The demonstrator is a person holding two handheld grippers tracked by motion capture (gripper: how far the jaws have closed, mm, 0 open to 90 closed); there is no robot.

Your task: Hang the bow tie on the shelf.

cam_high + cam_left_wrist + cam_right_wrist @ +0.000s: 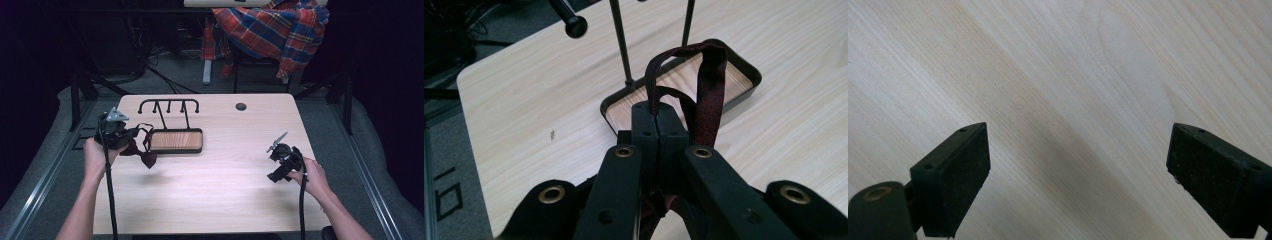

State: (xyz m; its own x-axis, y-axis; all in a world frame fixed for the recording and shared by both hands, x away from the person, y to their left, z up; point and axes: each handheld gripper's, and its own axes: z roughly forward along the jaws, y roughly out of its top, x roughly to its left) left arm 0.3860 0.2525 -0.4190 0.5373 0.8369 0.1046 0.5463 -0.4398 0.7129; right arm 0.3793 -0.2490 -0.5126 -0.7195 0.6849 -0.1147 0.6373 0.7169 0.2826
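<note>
My left gripper [657,131] has its jaws pressed together on the thin strap of a dark red bow tie [142,152]. In the left gripper view the strap [704,85] loops up from the jaws and falls back down past them on the right. From the high view the tie's bow hangs below and to the right of my left gripper [131,134], just off the tray's near left corner, above the table.

The tray [176,150] is a shallow black one with a wood-grain floor, and nothing lies inside it that I can see. Two thin black rods rise from its far side to a rack of hooks [169,104]. The knobbed end of one hook [575,26] sits at the top of my left gripper view.

My right gripper [1075,175] points down at bare wood with its jaws wide apart and nothing between them. In the high view it [276,161] is well apart from the tray, toward the right side of the table [225,190]. The table's middle and near part lie open between my hands. A round hole [241,106] sits near the far edge.
</note>
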